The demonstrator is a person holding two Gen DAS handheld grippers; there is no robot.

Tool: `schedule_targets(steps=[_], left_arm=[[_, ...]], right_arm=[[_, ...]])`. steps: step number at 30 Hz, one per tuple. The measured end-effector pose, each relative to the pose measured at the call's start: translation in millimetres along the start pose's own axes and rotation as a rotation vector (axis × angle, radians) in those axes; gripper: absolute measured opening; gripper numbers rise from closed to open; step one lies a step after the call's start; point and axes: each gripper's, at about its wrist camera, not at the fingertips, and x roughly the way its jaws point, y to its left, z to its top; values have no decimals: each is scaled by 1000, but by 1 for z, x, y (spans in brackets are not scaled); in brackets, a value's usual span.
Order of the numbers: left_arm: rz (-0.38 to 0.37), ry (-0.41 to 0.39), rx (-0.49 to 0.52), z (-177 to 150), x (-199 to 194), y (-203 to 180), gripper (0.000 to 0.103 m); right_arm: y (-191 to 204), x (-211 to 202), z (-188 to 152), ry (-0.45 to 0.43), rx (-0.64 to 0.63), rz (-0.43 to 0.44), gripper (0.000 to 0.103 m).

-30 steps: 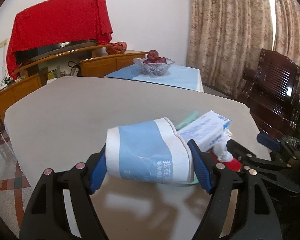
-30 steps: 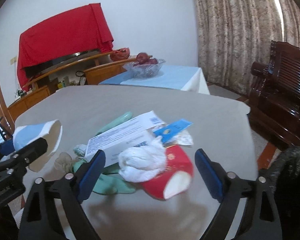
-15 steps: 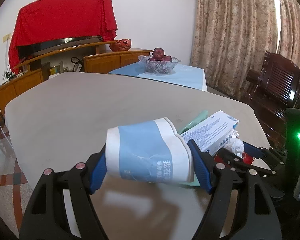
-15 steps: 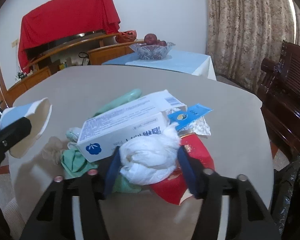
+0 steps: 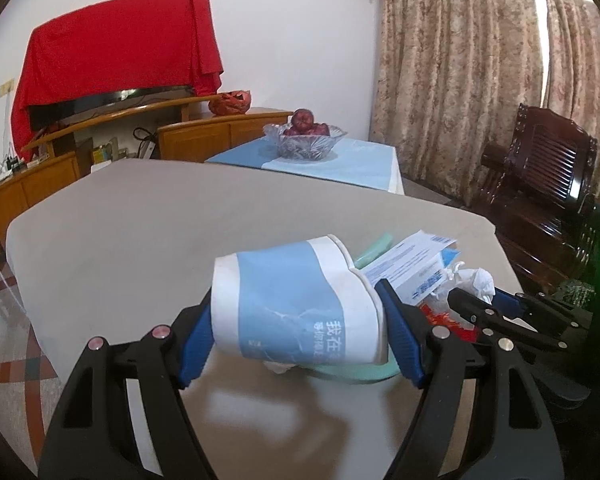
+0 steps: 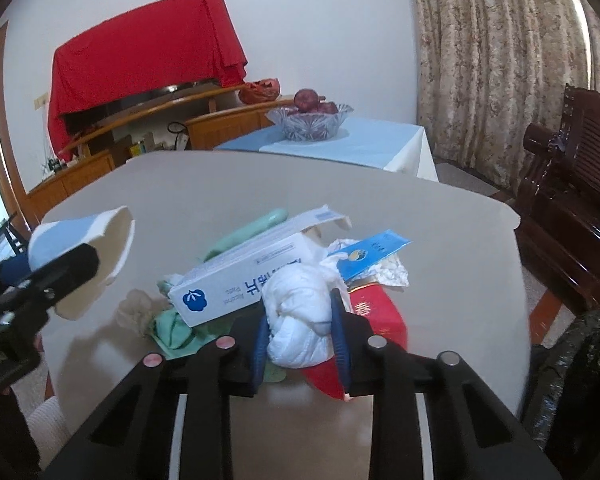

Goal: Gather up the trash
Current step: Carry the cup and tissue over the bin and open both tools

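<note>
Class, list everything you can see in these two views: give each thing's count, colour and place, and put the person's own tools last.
paper cup: 1, blue and white, on its side, held above the table
tissue wad: 1, white, on the pile
box: 1, white, blue print, on the pile
red packet: 1, red, under the tissue wad
blue sachet: 1, right of the box
green cloth: 1, pale green, under the box
table: 1, grey
glass bowl: 1, clear, fruit inside, on the far blue-clothed table
red drape: 1, over the sideboard
curtain: beige, right
wooden chair: 1, dark, right
left tongs: black, blue pads, shut on the paper cup
right tongs: closing, pads on the tissue wad
</note>
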Motion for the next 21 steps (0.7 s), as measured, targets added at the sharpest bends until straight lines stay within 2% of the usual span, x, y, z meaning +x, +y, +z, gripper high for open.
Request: schedule_targets(steps=[13,21], left_arm=[[-105,-44,61,11,-23,-53,72],[-211,-73,105,16,-39,-105,72]], right_arm=[[-41,-64,12,-82,43,-46,27],[-86,-117,9,-133,80,-129,27]])
